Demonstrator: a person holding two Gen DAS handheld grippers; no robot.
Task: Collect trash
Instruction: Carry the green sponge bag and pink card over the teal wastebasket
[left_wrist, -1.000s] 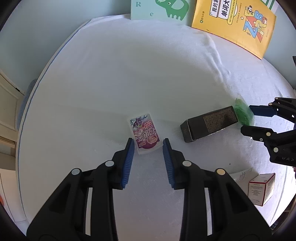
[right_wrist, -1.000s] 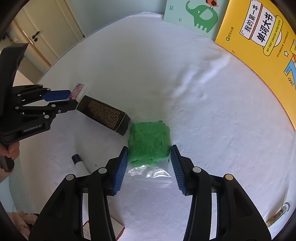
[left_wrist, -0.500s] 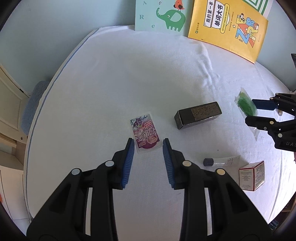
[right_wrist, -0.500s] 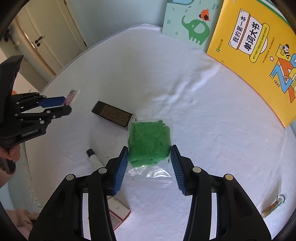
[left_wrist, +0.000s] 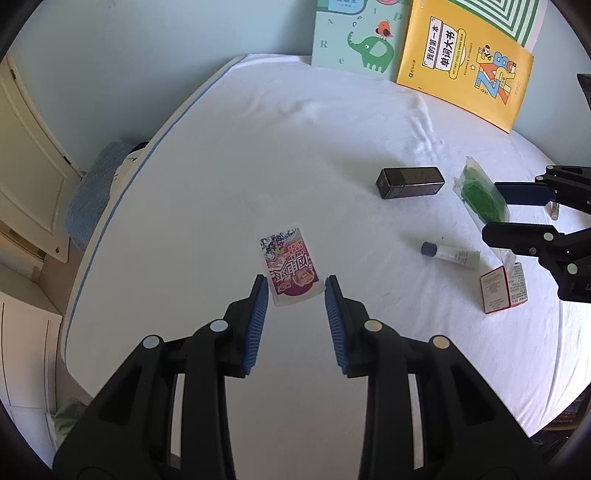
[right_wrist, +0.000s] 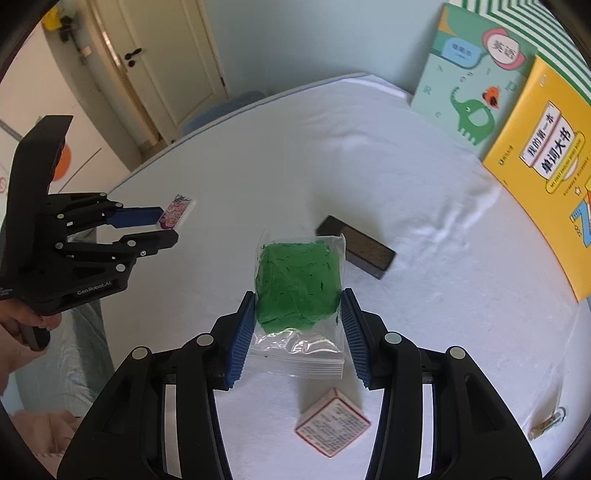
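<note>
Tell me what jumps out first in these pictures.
The bright green wad in a clear zip bag, clamped in the right claw above the white table. Next, the purple snack packet held in the left claw, and the yellow book propped against the far wall.

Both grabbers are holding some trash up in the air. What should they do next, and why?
Probably carry both pieces off the bed toward wherever the trash goes; no bin shows here. The left gripper pinches the purple wrapper, the right gripper squeezes the bag of green stuff, and both hang clear of the white sheet. The dark box, tube and small carton wait.
</note>
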